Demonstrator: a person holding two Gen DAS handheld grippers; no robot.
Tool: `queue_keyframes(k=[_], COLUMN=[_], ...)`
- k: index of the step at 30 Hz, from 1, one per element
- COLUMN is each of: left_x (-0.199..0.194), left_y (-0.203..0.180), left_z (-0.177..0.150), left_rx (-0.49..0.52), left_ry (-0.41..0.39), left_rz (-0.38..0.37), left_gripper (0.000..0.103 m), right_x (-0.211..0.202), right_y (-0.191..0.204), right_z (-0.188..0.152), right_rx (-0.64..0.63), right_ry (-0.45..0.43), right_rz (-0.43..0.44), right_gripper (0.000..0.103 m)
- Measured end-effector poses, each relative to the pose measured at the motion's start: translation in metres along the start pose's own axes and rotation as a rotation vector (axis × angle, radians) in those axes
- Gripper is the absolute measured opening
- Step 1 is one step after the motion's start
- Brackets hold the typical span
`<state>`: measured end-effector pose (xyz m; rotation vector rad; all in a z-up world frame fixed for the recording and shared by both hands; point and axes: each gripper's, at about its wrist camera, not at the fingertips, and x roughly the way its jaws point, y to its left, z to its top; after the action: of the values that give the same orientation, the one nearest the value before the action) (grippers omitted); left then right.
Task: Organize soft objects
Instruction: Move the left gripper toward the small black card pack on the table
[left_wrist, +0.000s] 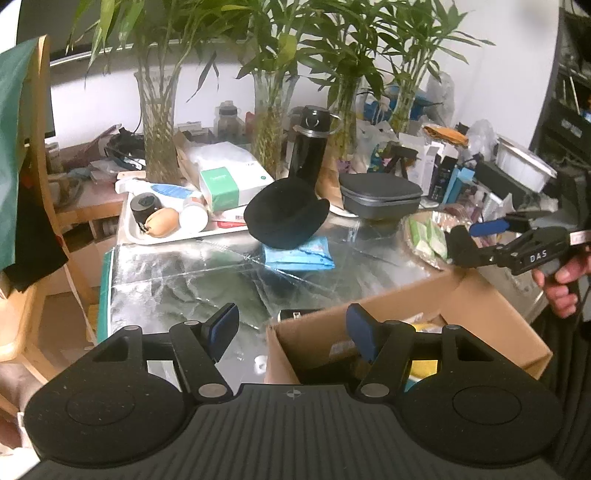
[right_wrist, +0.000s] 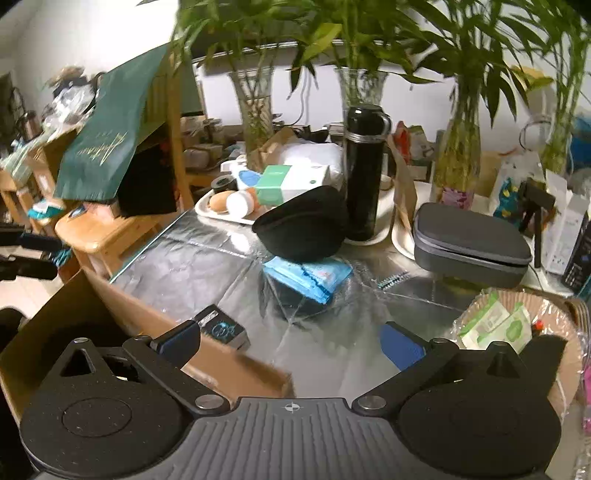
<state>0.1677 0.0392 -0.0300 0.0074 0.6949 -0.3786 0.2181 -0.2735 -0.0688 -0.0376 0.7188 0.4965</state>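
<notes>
**A:** What sits on the bench (right_wrist: 207, 258)?

**B:** Its top is covered in crinkled silver foil. Near the middle lies a black cap (left_wrist: 286, 216) of soft, matte fabric, rounded, leaning against a tall glossy black flask (left_wrist: 309, 146). The cap's front edge rests on a flat blue plastic packet (left_wrist: 299, 254); its print is too small to read.

**A:** And the tongs?

**B:** The left tongs (left_wrist: 291, 330) are spread apart and hold nothing, blue ribbed pads facing each other, above the near corner of an open brown cardboard box (left_wrist: 476, 314). The right tongs (right_wrist: 290, 341) are also released and empty, above the foil between the box and a round paper tray (right_wrist: 554, 332) holding green-and-white sachets. From the left camera the right tool's black body reads "DAS".

**A:** Anything else?

**B:** A grey hard-shell zip case (right_wrist: 471, 242) sits right of the flask. Behind the cap, a white tray (left_wrist: 131, 230) carries a tan egg-shaped sponge (left_wrist: 162, 221) and a green-and-white carton (left_wrist: 223, 186). Glass vases of bamboo stand at the back. A dark green bag (right_wrist: 110, 147) with gold script, unreadable, hangs on a wooden chair.
</notes>
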Motion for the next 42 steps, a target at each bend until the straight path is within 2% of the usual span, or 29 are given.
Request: queue_keyframes(k=[10,19,26,31,33,35,42], left_x=[0.022,0.048,0.076,0.103,0.118,0.132,0.19], left_y=[0.014,0.027,0.029,0.025,0.02,0.013,-0.003], left_z=[0.02,0.033,0.053,0.069,0.074,0.079,0.086], left_rx=[-0.006,-0.025,-0.073,-0.124,-0.127,-0.108,-0.127], left_ry=[-0.02,0.064,0.228,0.372,0.436,0.473,0.647], left_rz=[-0.023,-0.013,0.039,0.019,0.021,0.034,0.058], left_gripper=[0.064,0.064,0.064,0.064,0.068,0.08,0.082], right_x=[0.031,0.061,0.075,0.077,0.075,0.074,0.07], right_y=[-0.026,-0.034,-0.03,-0.03,-0.033,-0.038,-0.052], right_z=[0.01,0.016,0.024,0.028,0.028,0.028,0.026], right_rx=[0.062,0.07,0.05,0.055,0.073,0.094,0.148], right_ry=[-0.026,-0.014,-0.014,-0.023,-0.031,-0.034,-0.025], right_rz=[-0.025,-0.024,-0.022,-0.038,-0.049,-0.062,-0.127], right_gripper=[0.103,0.103,0.103,0.103,0.103,0.103,0.103])
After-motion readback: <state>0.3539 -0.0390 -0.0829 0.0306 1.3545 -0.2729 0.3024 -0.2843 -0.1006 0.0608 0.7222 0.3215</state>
